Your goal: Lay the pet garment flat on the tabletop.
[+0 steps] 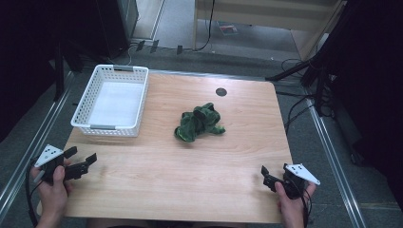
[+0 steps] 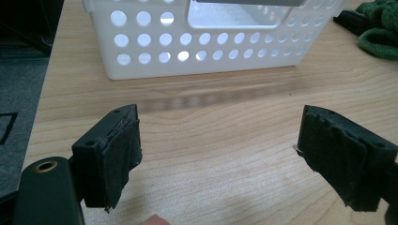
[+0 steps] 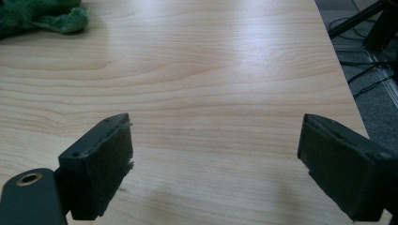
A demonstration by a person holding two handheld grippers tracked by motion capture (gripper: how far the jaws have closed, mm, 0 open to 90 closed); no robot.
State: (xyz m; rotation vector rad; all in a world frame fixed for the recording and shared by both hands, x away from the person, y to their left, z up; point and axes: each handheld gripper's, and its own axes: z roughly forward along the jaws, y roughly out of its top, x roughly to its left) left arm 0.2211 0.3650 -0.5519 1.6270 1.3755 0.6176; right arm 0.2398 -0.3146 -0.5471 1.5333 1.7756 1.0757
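The wooden table (image 1: 190,175) bears a white basket (image 1: 81,107) at its far left, with nothing in it, and a crumpled green cloth (image 1: 198,122) near the middle, untouched. By that, the work looks barely begun. The 2 tools, left gripper (image 1: 81,158) and right gripper (image 1: 264,175), wait at the near corners, jaws spread wide and gripping nothing, well apart from the cloth.

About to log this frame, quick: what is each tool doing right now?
Left tool: open, holding nothing.
Right tool: open, holding nothing.
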